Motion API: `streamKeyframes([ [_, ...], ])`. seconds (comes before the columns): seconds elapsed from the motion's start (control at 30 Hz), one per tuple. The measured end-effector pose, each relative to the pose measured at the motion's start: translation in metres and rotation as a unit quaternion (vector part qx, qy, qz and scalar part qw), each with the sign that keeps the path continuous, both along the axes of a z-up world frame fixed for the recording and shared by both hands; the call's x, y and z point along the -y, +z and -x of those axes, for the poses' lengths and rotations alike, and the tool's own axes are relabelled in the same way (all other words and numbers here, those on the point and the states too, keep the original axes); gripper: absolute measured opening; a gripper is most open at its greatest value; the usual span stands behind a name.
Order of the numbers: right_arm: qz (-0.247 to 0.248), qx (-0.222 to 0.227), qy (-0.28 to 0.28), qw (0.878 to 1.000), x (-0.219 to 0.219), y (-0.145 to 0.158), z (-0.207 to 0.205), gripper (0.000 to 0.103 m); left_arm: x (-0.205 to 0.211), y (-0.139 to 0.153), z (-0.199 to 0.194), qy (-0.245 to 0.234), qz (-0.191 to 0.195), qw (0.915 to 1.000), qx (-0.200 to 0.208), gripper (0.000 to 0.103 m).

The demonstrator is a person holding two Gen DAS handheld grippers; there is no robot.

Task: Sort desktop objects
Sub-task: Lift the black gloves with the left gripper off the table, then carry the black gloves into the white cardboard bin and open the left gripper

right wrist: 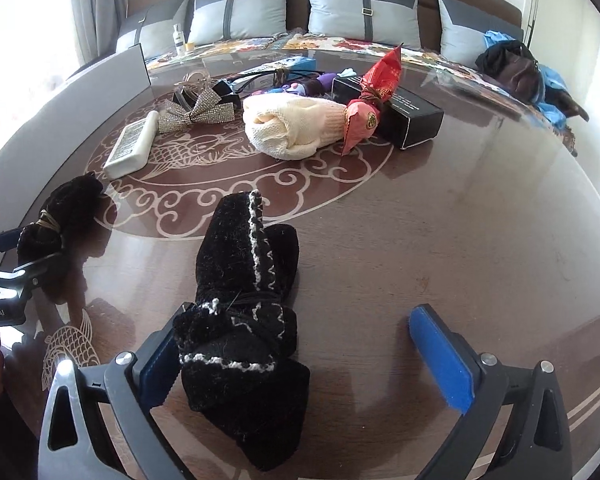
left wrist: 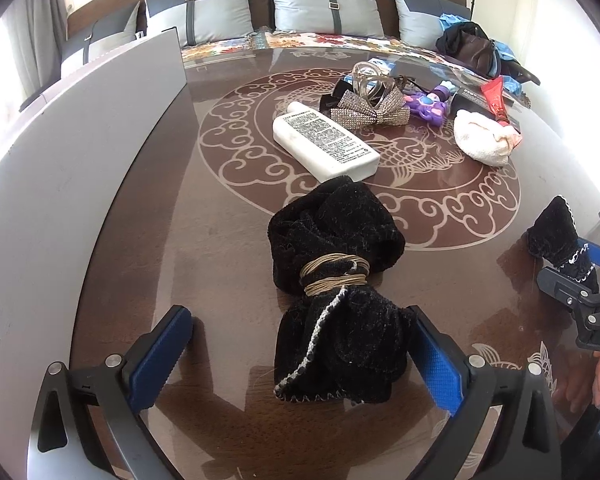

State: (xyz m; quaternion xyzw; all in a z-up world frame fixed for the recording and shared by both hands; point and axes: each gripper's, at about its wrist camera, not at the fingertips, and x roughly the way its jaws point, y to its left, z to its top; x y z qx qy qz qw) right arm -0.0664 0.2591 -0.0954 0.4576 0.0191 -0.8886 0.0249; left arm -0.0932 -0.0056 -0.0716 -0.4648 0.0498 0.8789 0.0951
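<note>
A black fuzzy bundle tied with tan cord (left wrist: 336, 292) lies on the brown patterned table (left wrist: 228, 216), between the open fingers of my left gripper (left wrist: 304, 356); its near end touches the right pad. A second black bundle with white stitching (right wrist: 244, 320) lies between the open fingers of my right gripper (right wrist: 300, 364), against the left pad. Each bundle also shows at the edge of the other view, the stitched one (left wrist: 556, 236) and the corded one (right wrist: 56, 224). Farther back lie a white bottle (left wrist: 324, 140), a glittery bow (left wrist: 370, 112), a cream knit item (right wrist: 292, 128), a red packet (right wrist: 376, 92) and a black box (right wrist: 404, 112).
A grey board (left wrist: 80, 152) stands along the table's left side. A purple toy (left wrist: 430, 104) and a clear hair clip (left wrist: 370, 80) lie at the back. Behind the table is a sofa with grey cushions (left wrist: 320, 4) and a dark bag (right wrist: 516, 68).
</note>
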Motion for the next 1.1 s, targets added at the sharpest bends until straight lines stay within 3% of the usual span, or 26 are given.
streamKeyframes([
  [0.83, 0.001, -0.002, -0.003, 1.000, 0.000, 0.000, -0.001, 0.103, -0.002, 0.001, 0.003, 0.000, 0.001, 1.0000, 0.003, 0.103],
  [0.93, -0.001, 0.017, 0.000, 1.000, 0.001, 0.002, 0.003, 0.103, -0.002, 0.001, 0.004, -0.013, 0.000, 0.9999, 0.001, 0.103],
  [0.97, -0.001, 0.031, 0.000, 1.000, 0.000, 0.003, 0.007, 0.103, -0.002, 0.003, 0.004, -0.021, -0.001, 0.9998, -0.006, 0.093],
  [1.0, 0.000, 0.039, 0.000, 0.999, 0.001, 0.004, 0.010, 0.102, -0.003, 0.006, 0.003, -0.031, -0.004, 0.9994, -0.017, 0.066],
  [1.03, 0.001, 0.036, -0.001, 0.999, 0.001, 0.006, 0.011, 0.092, -0.005, 0.008, 0.002, -0.043, -0.006, 0.9988, -0.024, 0.056],
  [1.07, -0.002, 0.028, 0.003, 1.000, 0.002, 0.009, 0.011, 0.069, -0.006, 0.010, 0.003, -0.051, -0.005, 0.9984, -0.025, 0.035],
  [1.1, -0.003, 0.024, 0.007, 1.000, 0.003, 0.012, 0.012, 0.054, -0.004, 0.011, 0.004, -0.055, -0.011, 0.9982, -0.020, 0.034],
])
